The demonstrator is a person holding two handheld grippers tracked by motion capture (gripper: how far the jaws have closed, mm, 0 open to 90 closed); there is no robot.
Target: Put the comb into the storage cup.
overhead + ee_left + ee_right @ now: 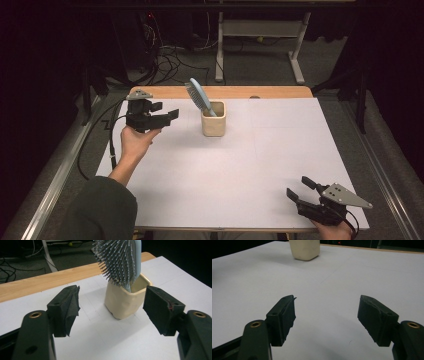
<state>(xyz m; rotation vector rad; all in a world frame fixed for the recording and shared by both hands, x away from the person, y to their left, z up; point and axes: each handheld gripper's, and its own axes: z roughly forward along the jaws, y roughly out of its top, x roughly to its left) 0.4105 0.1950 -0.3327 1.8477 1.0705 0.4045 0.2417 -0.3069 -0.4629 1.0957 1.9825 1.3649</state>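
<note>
We see our left gripper (112, 308) with its fingers (65, 310) spread wide and empty, just short of a cream cup (125, 301) on the white desk (95, 340). A blue hairbrush (122, 262) stands in the cup, bristles facing us.

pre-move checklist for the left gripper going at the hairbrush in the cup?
1. Left gripper jaws open: ok.
2. Left gripper aimed at the cream square plastic cup, still apart from it: ok.
3. Light blue bristled hairbrush stands handle-down in the cup, leaning: ok.
4. Cup upright on the white table cover: ok.
5. Right gripper open, resting far off at the near edge: ok.
6. Handle depth inside the cup: cannot tell.
</note>
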